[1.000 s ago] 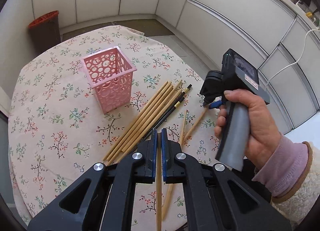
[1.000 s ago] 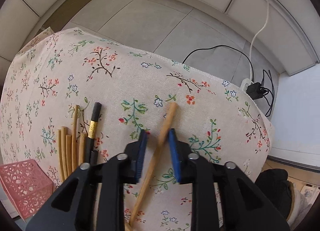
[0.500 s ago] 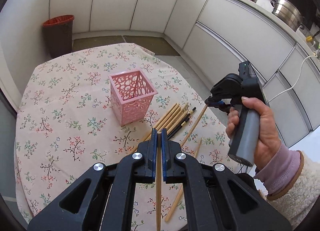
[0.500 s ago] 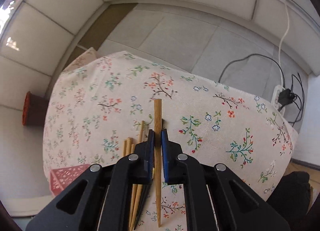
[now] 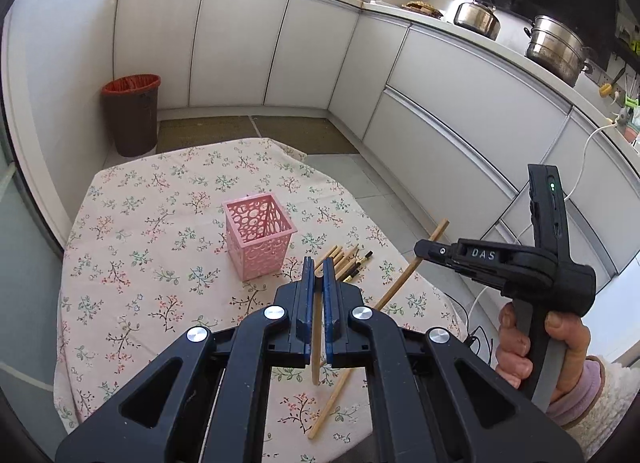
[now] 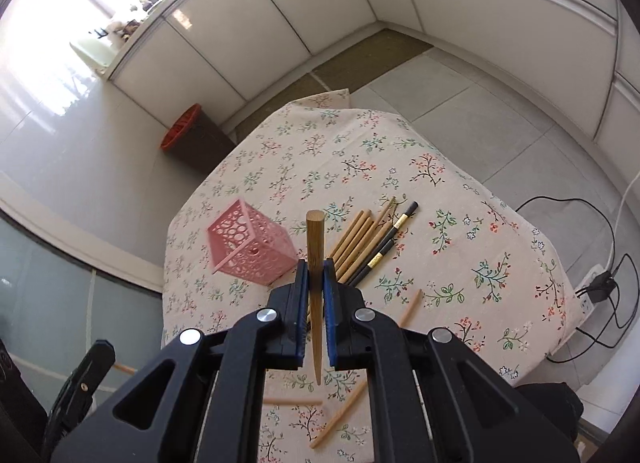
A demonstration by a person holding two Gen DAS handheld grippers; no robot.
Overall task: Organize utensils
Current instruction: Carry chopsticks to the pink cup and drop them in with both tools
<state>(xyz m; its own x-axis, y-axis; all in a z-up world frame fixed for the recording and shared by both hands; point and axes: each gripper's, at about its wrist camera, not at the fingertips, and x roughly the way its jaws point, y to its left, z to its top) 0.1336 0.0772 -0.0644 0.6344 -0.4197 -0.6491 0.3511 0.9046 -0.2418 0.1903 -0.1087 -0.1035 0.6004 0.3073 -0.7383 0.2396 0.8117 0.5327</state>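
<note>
Each claw is clamped on a wooden chopstick: the left claw (image 5: 316,295) grips one (image 5: 316,343), the right claw (image 6: 316,295) another (image 6: 315,263), above the table (image 5: 120,263) near the pink basket (image 5: 258,241).

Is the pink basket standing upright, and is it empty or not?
Upright and empty: the pink basket stands on its base on the tablecloth, opening upward, with nothing visible inside. The chopsticks lie beside it.
</note>
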